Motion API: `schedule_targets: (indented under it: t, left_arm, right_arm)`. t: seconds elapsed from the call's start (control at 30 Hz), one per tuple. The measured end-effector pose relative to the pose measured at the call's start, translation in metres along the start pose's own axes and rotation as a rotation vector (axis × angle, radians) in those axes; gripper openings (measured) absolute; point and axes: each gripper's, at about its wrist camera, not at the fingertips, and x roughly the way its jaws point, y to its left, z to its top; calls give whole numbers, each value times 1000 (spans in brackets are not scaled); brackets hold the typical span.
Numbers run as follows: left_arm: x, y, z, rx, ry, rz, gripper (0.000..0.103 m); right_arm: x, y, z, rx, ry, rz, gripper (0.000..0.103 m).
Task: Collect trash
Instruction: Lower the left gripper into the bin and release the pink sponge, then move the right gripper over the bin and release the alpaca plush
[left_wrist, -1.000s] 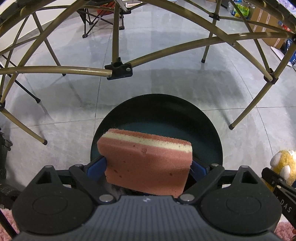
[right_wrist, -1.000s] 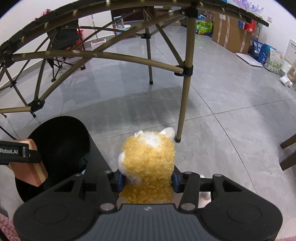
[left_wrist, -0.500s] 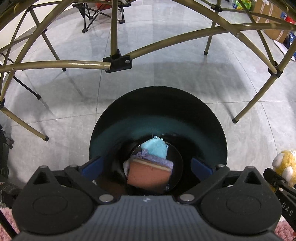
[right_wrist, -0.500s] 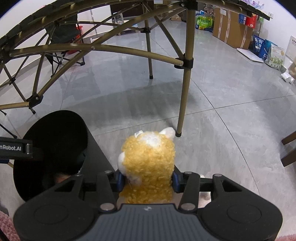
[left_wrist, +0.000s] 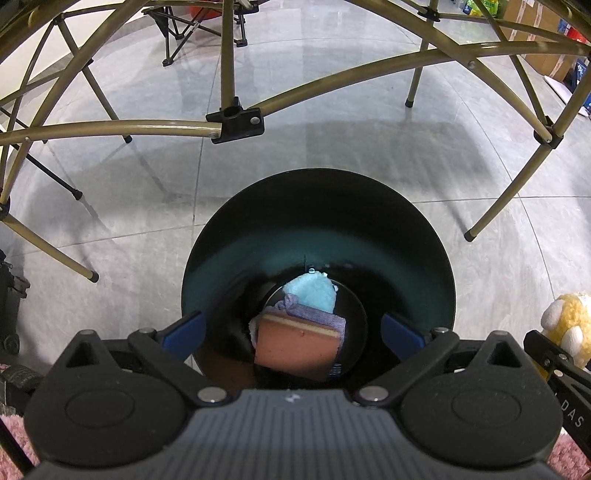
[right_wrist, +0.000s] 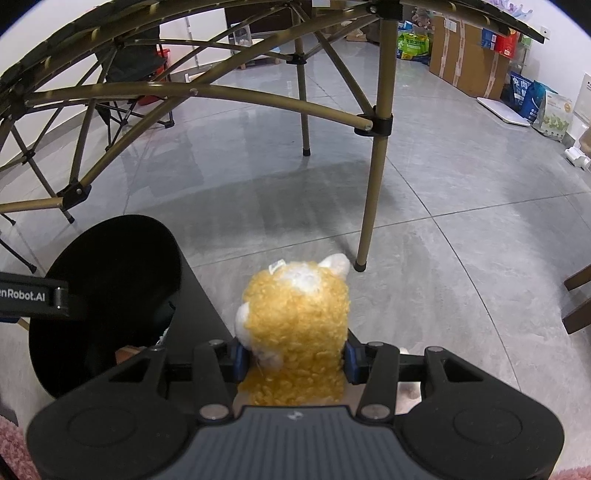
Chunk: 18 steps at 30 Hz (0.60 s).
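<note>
I'm looking down the L gripper (left_wrist: 291, 334) straight into the black round trash bin (left_wrist: 424, 236); at the bottom lies the pink sponge (left_wrist: 295, 350) w/ its cream layer up top, resting on a purple-grey cloth (left_wrist: 325, 317), w/ a light-blue fluffy item (left_wrist: 312, 293) behind that; all three sit inside the bin, touching one another. L jaws are spread wide, blue pads to either side of the bin mouth, nothing between them. A sec ago that sponge was clamped between those pads above the rim; half a sec ago it was already down in the bin, and it lies in the same spot now.

R gripper (right_wrist: 293, 360) is clenched on the yellow plush toy (right_wrist: 295, 325), pads pressing its sides, white ears pointing away from me; it's held just beside the bin (right_wrist: 107, 236), outside it, over the grey tile floor (right_wrist: 443, 184); no change there vs. the earlier shots. Gold folding-table legs (right_wrist: 373, 192) stand past the toy.
</note>
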Motion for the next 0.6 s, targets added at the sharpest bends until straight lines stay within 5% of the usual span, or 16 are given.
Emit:
schedule_targets:
  t: [0.6]
  left_arm:
    - [-14,40,-9,-44,-43,12,103]
  right_arm:
    - [-17,36,7,-67,-41,49,46]
